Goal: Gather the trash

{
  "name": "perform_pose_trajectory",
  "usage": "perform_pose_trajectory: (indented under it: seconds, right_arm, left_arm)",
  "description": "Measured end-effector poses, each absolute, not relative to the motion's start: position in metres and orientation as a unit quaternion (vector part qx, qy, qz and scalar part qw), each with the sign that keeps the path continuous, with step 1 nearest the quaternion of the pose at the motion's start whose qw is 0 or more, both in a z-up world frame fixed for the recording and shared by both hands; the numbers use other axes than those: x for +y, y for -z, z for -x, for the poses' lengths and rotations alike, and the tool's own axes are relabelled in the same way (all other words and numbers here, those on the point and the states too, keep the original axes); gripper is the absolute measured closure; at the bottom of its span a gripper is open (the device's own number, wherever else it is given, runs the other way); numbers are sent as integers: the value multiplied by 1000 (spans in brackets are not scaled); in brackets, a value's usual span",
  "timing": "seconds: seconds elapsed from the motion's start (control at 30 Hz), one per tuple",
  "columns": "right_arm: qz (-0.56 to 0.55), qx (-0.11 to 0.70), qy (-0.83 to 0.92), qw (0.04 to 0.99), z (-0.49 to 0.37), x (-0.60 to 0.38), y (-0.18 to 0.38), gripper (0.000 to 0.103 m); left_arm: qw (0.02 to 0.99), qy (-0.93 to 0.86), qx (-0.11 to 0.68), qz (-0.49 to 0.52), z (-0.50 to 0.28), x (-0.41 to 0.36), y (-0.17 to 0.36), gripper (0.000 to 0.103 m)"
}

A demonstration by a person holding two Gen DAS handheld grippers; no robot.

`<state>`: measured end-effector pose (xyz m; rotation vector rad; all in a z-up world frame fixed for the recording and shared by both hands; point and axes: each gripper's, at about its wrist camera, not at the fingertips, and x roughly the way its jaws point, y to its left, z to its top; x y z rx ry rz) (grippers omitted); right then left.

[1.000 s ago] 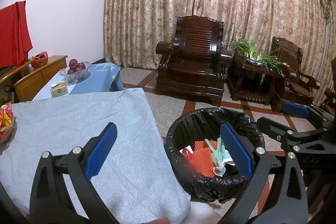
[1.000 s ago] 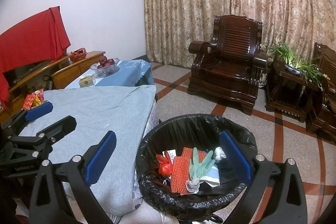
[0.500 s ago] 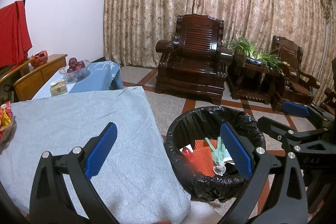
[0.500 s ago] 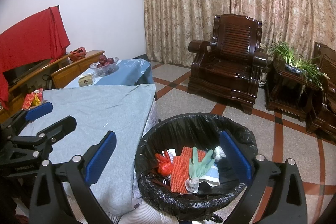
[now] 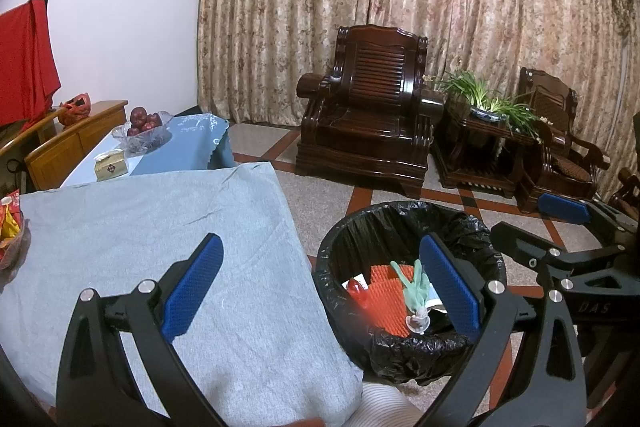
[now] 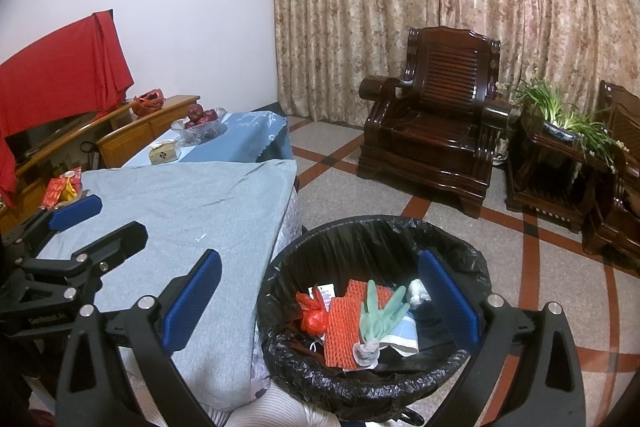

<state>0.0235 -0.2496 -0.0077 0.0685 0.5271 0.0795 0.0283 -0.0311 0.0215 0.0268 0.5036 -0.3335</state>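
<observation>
A black-lined trash bin (image 6: 360,239) stands on the floor beside the table, also in the left wrist view (image 5: 400,215). It holds an orange mesh pad (image 6: 344,327), a green glove (image 6: 378,315), a red wrapper (image 6: 312,315) and white paper scraps. My left gripper (image 5: 320,287) is open and empty, above the table's corner and the bin's left rim. My right gripper (image 6: 320,303) is open and empty, above the bin. Each gripper shows in the other's view: the right one (image 5: 560,223), the left one (image 6: 92,223).
The table wears a grey-blue cloth (image 5: 140,227). A snack packet (image 6: 62,189) lies at its far left edge. Behind it a blue-covered table (image 6: 240,139) carries a glass fruit bowl (image 6: 198,125) and small box (image 6: 164,153). Dark wooden armchairs (image 6: 432,131) and a potted plant (image 6: 560,115) stand by the curtain.
Both views have shifted slightly; the bin sits a little lower in frame. Both grippers stay open and empty, and the trash in the bin has not moved.
</observation>
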Motion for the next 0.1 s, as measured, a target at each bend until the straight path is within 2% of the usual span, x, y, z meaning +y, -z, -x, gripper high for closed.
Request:
perform_pose_trajectory:
  seconds: [0.1]
  right_arm:
    - [-34, 261, -39, 964, -23, -249, 8, 6]
  left_arm:
    - [955, 164, 248, -14, -29, -31, -22, 7]
